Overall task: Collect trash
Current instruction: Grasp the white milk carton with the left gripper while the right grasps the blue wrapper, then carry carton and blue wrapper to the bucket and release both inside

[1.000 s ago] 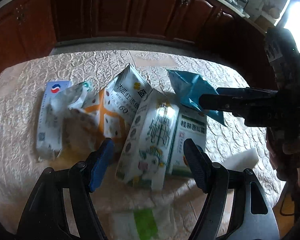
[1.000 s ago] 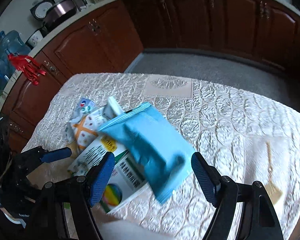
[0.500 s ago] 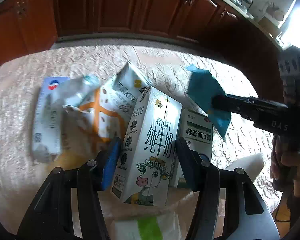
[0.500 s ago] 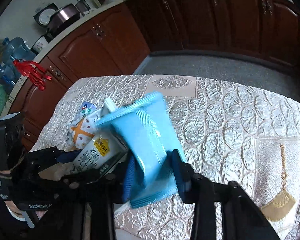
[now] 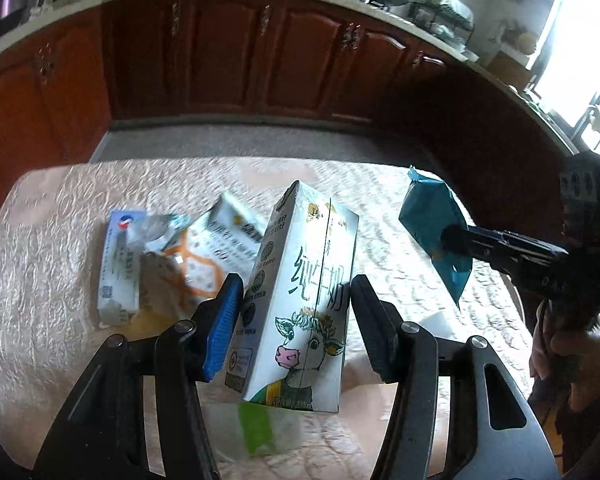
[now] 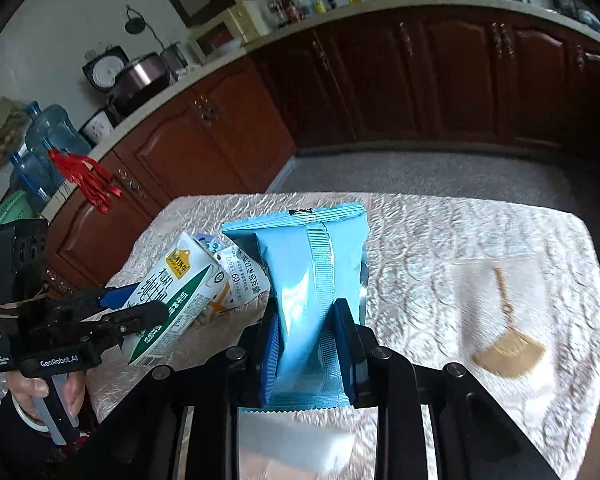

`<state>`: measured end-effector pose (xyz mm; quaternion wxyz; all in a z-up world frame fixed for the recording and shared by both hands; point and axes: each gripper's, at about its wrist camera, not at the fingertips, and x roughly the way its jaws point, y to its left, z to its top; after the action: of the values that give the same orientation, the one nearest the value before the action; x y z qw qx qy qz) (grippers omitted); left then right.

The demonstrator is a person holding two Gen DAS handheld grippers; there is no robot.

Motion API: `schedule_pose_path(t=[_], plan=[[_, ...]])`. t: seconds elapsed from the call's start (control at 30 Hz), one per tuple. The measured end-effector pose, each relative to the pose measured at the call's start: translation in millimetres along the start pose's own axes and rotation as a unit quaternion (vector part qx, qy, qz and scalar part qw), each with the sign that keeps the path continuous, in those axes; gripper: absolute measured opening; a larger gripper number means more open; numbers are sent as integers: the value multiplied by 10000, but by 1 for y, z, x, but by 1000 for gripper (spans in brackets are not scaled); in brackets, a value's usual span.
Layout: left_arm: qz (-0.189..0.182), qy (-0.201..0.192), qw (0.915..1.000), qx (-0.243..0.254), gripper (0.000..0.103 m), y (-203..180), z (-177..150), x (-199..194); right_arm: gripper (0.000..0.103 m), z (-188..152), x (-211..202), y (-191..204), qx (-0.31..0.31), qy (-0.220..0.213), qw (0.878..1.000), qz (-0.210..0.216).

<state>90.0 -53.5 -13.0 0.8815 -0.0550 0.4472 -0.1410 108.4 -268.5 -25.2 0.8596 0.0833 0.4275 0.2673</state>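
Wood cabinets [image 5: 228, 52], water jugs [image 6: 48, 136]

One milk carton [image 5: 300, 300], one blue pouch [image 5: 434, 224], two wrappers [image 5: 188, 264].

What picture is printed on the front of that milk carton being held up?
A cartoon cow with a pink nose, on the white milk carton; clearest in the left wrist view.
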Motion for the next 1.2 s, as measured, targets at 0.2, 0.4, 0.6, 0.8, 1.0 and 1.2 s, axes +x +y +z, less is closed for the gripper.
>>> schedule_pose_path(t=[0.2, 0.4, 0.6, 0.8, 1.0, 1.2], plan=[[-134, -142, 9993, 317, 54, -40, 0, -8, 25, -19, -46, -5, 67, -293, 9994, -177], [-381, -104, 9976, 563, 53, -77, -3, -8, 25, -39, -84, -18, 239, -493, 9980, -319], [-580, -45, 9947, 847, 52, -115, -6, -5, 25, -59, -116, -35, 512, -653, 9955, -467], [-743, 21, 9916, 1059, 52, -147, -11, 0, 25, -76, -144, -58, 794, -824, 9914, -637], [-913, 17, 9884, 1213, 51, -179, -6, 4, 25, -89, -169, -79, 998, -962, 9869, -827], [-1148, 122, 9835, 1396, 51, -221, -1, 21, 25, -103, -197, -105, 1335, -1139, 9786, -1073]])
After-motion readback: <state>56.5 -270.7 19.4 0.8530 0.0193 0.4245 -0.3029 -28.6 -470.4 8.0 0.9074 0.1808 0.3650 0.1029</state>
